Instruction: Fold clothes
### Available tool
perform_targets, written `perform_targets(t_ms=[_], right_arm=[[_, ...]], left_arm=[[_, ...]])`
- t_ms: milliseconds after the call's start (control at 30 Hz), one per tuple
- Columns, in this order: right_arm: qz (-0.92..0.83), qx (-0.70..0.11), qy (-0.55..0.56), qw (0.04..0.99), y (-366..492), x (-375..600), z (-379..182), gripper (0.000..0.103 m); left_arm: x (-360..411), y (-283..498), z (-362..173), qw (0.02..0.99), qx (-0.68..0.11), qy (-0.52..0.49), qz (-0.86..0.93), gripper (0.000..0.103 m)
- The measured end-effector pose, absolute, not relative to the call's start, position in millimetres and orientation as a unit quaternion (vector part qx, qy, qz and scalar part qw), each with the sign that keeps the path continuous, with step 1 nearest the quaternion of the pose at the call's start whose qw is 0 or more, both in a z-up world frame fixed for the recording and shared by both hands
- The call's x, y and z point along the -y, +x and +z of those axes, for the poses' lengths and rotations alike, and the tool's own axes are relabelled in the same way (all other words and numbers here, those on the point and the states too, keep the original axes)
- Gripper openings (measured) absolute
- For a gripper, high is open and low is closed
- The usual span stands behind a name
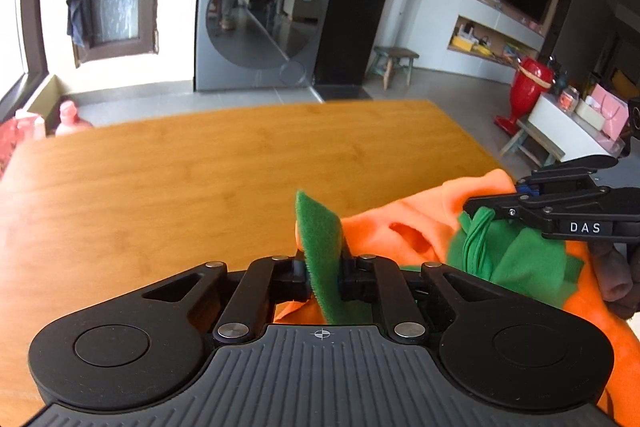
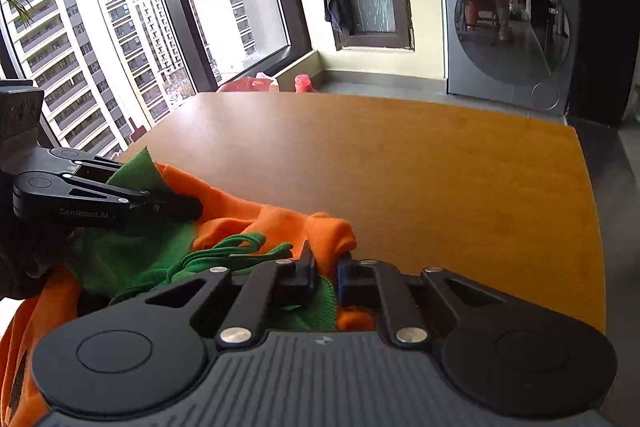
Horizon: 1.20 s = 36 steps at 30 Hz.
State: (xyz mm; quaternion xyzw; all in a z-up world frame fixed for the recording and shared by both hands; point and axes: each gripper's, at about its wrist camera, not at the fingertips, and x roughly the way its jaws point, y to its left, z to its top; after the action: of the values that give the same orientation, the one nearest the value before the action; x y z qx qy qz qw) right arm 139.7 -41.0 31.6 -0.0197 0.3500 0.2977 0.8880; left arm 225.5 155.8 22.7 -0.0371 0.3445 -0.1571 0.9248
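- The garment is a soft fleece piece, bright orange with vivid green parts, bunched in a loose heap at the near edge of the wooden tabletop.
- Its orange body is rumpled into rounded folds; one fold forms a small dark opening near the middle of the heap in the left wrist view.
- The green trim lies on top of the orange as a jagged, leaf-like collar, with a thin green cord bunched in loops beside it.
- A flat green flap with a fuzzy edge stands upright from the heap.
- The left gripper has its fingers clamped on that green flap, which passes straight between them.
- The right gripper has its fingers pinched on a lump of orange fabric, with green knit showing just under them.
- Each gripper shows in the other's view, both at the heap and near each other.
- The rest of the tabletop stretches bare toward a grey washing machine on the floor beyond.
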Motion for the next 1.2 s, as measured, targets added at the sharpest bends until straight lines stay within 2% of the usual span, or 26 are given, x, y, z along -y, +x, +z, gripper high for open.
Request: perform_targets(t_ms=[133,267,367,533,633,700,800,933,1000,1100,1200], right_arm=[[0.319,-0.246,-0.039,0.914,134.5,46.4,83.3,0.009],[0.344,-0.164,-0.102,0.919,90.4,54.4,108.9,0.009],[0.353,-0.145,-0.182,0.906,45.9,49.1,97.6,0.009],[0.360,-0.160,-0.265,0.880,-9.3,34.9,62.7,0.009],[0.369,-0.178,-0.278,0.869,-27.4,25.6,46.6,0.009],[0.375,-0.185,-0.293,0.860,-37.9,21.6,37.9,0.009],[0.378,-0.191,-0.306,0.853,-44.0,18.2,30.6,0.009],[0.371,-0.190,-0.324,0.849,-46.0,10.5,28.2,0.009],[0.368,-0.188,-0.330,0.849,-48.0,7.2,29.5,0.009],[0.364,-0.189,-0.323,0.853,-54.4,11.5,36.9,0.009],[0.371,-0.200,-0.253,0.871,-55.9,32.4,62.4,0.012]], left_arm=[[-162.5,207.4,73.6,0.948,-0.261,-0.038,-0.177,0.011],[-160.9,161.0,88.1,0.952,-0.222,-0.022,-0.210,0.012],[-151.1,125.6,75.7,0.947,-0.233,0.014,-0.222,0.013],[-138.0,81.6,50.6,0.938,-0.259,0.059,-0.223,0.019],[-147.4,62.9,53.0,0.938,-0.256,0.031,-0.232,0.030],[-157.8,54.0,64.9,0.939,-0.243,0.004,-0.242,0.042],[-168.1,47.0,84.4,0.940,-0.215,-0.035,-0.261,0.052],[-163.6,54.1,102.4,0.931,-0.189,-0.089,-0.301,0.056],[-148.7,66.4,92.0,0.922,-0.208,-0.089,-0.315,0.056],[-130.6,76.7,62.0,0.906,-0.271,-0.076,-0.315,0.050],[-127.8,69.4,33.3,0.892,-0.312,-0.072,-0.320,0.050]])
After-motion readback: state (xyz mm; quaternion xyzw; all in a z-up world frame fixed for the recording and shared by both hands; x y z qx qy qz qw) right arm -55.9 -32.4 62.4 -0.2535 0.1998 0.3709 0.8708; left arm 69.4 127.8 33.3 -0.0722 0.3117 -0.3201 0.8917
